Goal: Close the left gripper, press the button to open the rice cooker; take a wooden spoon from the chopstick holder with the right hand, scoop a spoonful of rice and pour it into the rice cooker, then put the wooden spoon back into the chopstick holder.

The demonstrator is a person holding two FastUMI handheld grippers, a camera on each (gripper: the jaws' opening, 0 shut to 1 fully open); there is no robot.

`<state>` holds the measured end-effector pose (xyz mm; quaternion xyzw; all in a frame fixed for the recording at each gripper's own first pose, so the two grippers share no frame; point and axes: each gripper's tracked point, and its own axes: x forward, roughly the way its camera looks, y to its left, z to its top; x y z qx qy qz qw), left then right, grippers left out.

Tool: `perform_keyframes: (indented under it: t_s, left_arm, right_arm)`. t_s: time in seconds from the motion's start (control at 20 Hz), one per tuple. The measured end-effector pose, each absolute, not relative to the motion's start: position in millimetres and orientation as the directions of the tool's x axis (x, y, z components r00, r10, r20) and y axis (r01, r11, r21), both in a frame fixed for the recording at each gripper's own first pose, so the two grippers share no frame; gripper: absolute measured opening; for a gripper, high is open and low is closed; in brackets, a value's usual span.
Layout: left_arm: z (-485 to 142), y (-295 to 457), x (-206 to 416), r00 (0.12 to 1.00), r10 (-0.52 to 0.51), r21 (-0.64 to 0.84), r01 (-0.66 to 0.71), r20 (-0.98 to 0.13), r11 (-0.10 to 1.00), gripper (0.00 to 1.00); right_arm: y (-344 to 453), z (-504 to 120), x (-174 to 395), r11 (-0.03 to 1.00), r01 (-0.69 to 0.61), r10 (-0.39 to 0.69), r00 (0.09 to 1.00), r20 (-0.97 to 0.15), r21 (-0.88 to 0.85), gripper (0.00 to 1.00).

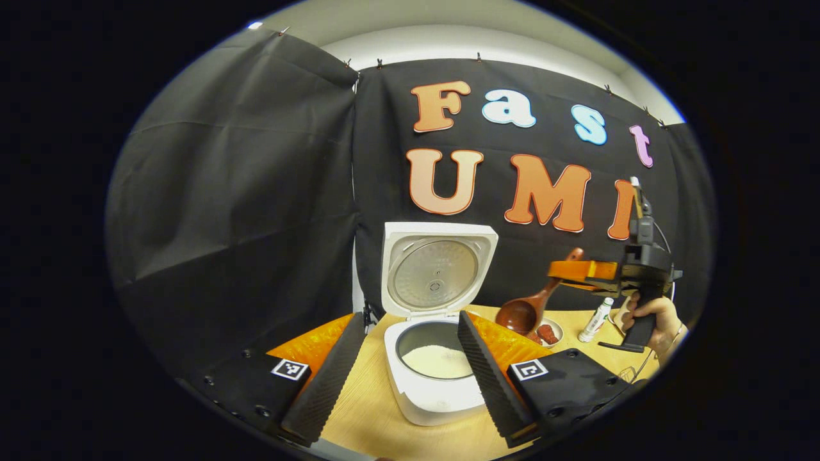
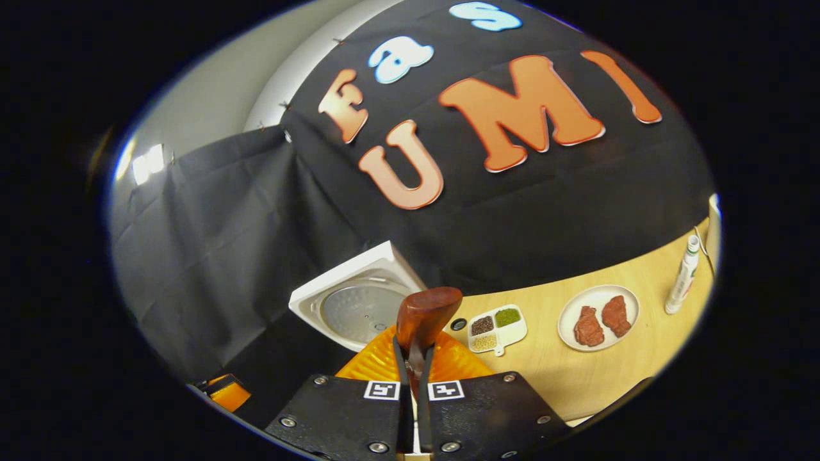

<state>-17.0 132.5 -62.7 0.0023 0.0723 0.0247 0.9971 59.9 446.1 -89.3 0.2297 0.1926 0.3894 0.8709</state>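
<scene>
- Left gripper (image 1: 405,371): fingers spread wide, pinching nothing, one on each side of the rice cooker in the left gripper view.
- Rice cooker (image 1: 428,378): white, near the tabletop's (image 1: 378,410) front edge; lid (image 1: 437,269) stands open and upright, white rice (image 1: 439,362) in the inner pot.
- Right gripper (image 2: 413,378): fingers pressed together on the wooden spoon's (image 2: 424,317) handle; in the left gripper view the spoon's bowl hangs above the tabletop, right of the cooker, tilted down.
- Hand (image 1: 656,317): grips the right gripper's handle.
- Plate (image 2: 598,318): white, two reddish meat pieces, toward the tabletop's back edge.
- Divided dish (image 2: 497,330): small, holding grains, beside the plate.
- White bottle (image 2: 683,275): upright, at the right edge.
</scene>
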Motion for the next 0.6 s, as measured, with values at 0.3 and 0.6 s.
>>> perform_keyframes:
  t_s: [0.3, 0.6]
  left_arm:
    - [-47.1, 129.0, -4.6, 0.993, 0.053, 0.006, -0.052, -0.109, 0.999, 0.99]
    - [-40.2, 124.0, 7.9, 0.993, 0.066, 0.018, -0.065, -0.098, 0.998, 0.99]
  right_arm:
    - [318.7, -105.8, 79.8, 0.680, -0.412, 0.631, 0.750, -0.198, 0.606, 0.02]
    - [179.1, -138.5, 83.5, 0.790, -0.214, 0.432, 0.859, -0.274, 0.575, 0.02]
